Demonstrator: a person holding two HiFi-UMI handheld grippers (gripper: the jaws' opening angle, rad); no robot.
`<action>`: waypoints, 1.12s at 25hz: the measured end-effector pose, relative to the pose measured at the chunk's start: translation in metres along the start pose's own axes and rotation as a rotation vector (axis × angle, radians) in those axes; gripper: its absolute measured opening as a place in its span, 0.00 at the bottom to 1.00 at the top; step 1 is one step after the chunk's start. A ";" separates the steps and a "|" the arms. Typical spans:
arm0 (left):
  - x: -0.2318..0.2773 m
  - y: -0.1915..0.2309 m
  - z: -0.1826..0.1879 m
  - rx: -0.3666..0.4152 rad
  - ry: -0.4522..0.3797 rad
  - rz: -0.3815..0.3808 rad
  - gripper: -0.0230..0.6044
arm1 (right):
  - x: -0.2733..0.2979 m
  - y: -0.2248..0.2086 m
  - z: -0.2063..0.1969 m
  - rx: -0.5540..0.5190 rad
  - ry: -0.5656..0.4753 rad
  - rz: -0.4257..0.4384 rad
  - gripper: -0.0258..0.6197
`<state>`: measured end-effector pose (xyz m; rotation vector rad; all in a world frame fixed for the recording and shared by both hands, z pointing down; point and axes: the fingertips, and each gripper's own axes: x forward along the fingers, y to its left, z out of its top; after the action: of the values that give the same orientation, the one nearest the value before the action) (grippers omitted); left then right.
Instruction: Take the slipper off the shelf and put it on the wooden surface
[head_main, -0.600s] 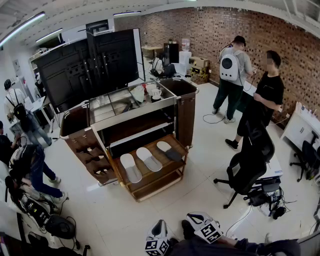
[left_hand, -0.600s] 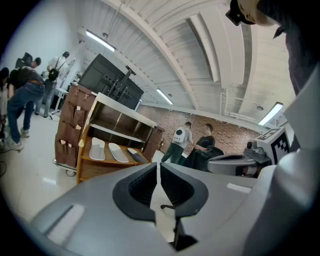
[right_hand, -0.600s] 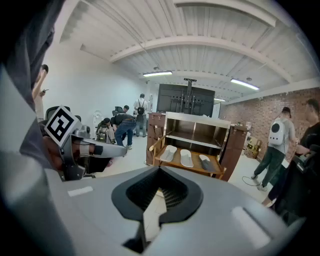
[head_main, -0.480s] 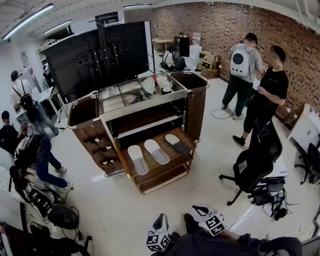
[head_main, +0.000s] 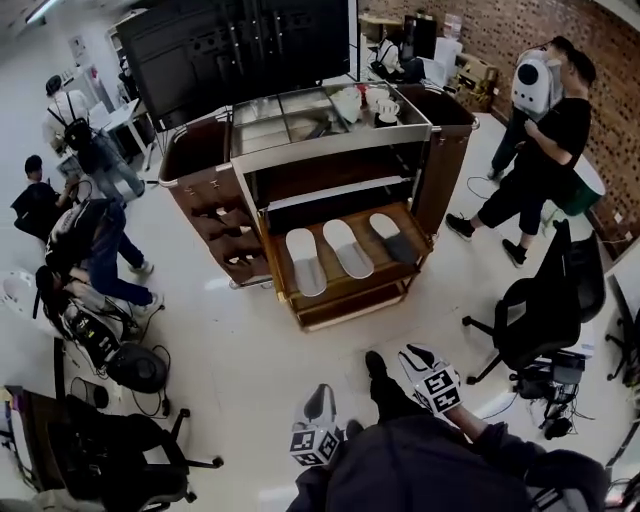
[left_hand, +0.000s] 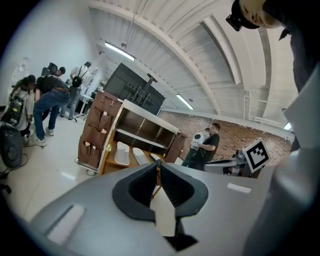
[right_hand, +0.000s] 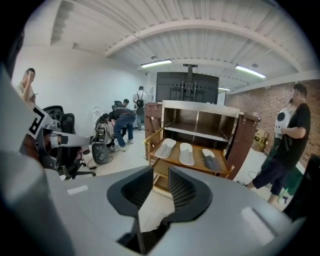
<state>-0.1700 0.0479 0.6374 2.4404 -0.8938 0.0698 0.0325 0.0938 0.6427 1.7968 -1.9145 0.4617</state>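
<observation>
A wooden cart stands mid-room with a pull-out wooden shelf (head_main: 345, 292) low at its front. On the shelf lie two white slippers (head_main: 305, 262) (head_main: 347, 248) and a grey slipper (head_main: 392, 238). Both grippers are far from it, held low near my body. My left gripper (head_main: 320, 398) has its jaw tips together with nothing between them. My right gripper (head_main: 414, 355) has a clear gap between its jaws and holds nothing. The right gripper view looks at the same shelf (right_hand: 197, 167) with the grey slipper (right_hand: 211, 161) at its right end.
A black office chair (head_main: 535, 310) stands to the right of the cart, and two people (head_main: 545, 150) beyond it. More people (head_main: 90, 240) and floor gear with cables (head_main: 110, 350) are on the left. Cups (head_main: 385, 105) sit on the cart top. Open floor separates me from the cart.
The head view has tilted down and drawn closer, so the cart sits nearer the frame's centre. Both grippers have risen in the frame. The slippers have not moved.
</observation>
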 end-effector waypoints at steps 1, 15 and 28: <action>0.005 0.004 0.000 0.000 0.010 0.012 0.08 | 0.012 -0.009 0.001 0.000 0.005 0.001 0.16; 0.206 0.010 0.063 -0.010 0.116 0.187 0.08 | 0.318 -0.299 -0.006 -0.088 0.260 0.004 0.16; 0.361 -0.001 0.103 0.009 0.170 0.196 0.09 | 0.419 -0.349 -0.057 -0.184 0.407 0.066 0.06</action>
<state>0.0984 -0.2137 0.6300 2.3076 -1.0525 0.3470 0.3725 -0.2545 0.8946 1.4013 -1.6742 0.6012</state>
